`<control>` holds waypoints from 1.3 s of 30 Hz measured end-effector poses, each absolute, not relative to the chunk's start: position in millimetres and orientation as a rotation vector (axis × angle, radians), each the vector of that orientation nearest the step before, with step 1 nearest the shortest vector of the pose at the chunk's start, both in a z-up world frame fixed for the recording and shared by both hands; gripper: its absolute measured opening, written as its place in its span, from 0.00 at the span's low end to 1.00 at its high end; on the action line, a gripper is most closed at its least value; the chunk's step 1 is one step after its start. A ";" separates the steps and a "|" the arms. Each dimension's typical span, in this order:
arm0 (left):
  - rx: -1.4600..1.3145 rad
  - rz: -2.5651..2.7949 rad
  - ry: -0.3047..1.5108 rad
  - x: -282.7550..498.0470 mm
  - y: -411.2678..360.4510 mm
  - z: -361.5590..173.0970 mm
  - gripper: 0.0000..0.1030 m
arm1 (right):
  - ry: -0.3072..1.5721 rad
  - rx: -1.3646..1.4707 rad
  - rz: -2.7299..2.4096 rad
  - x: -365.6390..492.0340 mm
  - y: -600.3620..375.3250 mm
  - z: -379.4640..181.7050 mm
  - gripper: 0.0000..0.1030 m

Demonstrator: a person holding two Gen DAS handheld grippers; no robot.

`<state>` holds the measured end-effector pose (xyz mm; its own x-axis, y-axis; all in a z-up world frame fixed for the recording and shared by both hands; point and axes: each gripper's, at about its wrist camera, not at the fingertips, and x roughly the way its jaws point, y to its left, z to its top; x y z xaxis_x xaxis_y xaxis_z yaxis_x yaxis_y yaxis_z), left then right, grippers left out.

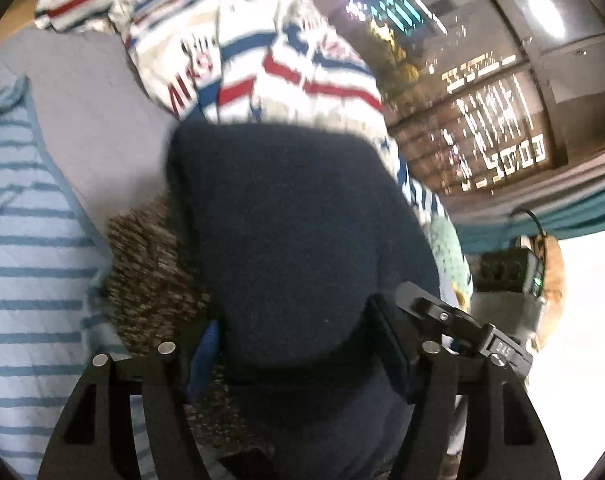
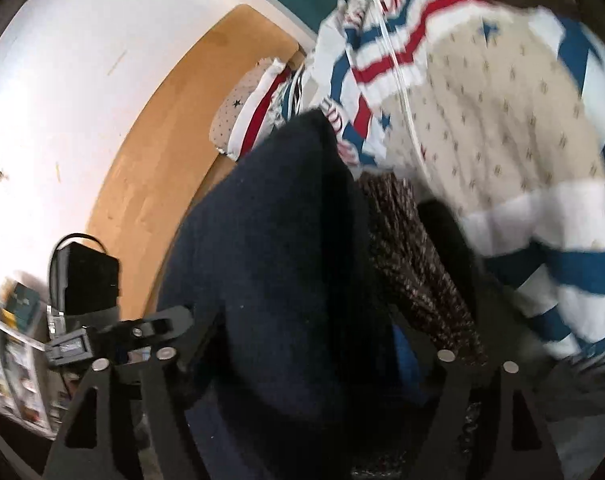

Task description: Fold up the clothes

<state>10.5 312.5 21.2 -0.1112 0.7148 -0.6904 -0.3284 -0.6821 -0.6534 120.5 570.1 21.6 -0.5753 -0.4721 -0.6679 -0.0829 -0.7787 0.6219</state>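
Both grippers, left (image 1: 298,344) and right (image 2: 302,344), hold the navy garment (image 1: 294,240) bunched between wide jaws; lift it level, clear of the pile (image 1: 262,60).

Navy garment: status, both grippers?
Left gripper shut on navy garment. Right gripper has garment between jaws, grip unclear. Patterned sweater and speckled knit crowd it.

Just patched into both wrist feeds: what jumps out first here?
A dark navy garment fills the middle of both views, bunched between each gripper's fingers. Behind it lies a white top with red and blue stripes. In the left view, a pale blue striped cloth lies on the left.
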 end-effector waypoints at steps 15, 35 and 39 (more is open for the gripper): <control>-1.204 2.274 -0.016 -1.5 357.9 57.6 0.12 | -0.280 1.175 -2.863 78.7 510.2 89.8 0.36; -1.071 2.085 -0.270 32.4 307.0 71.0 0.09 | -0.522 1.024 -2.918 131.5 528.7 97.6 0.38; -1.034 2.194 -0.087 54.9 323.0 60.3 0.09 | -0.467 1.064 -3.014 171.7 511.9 82.0 0.39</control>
<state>54.9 323.0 60.3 -0.4365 0.6197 -0.6523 -0.5658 -0.7527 -0.3365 171.7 511.9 82.0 -0.7795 -0.0127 -0.6263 -0.1773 -0.9544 0.2401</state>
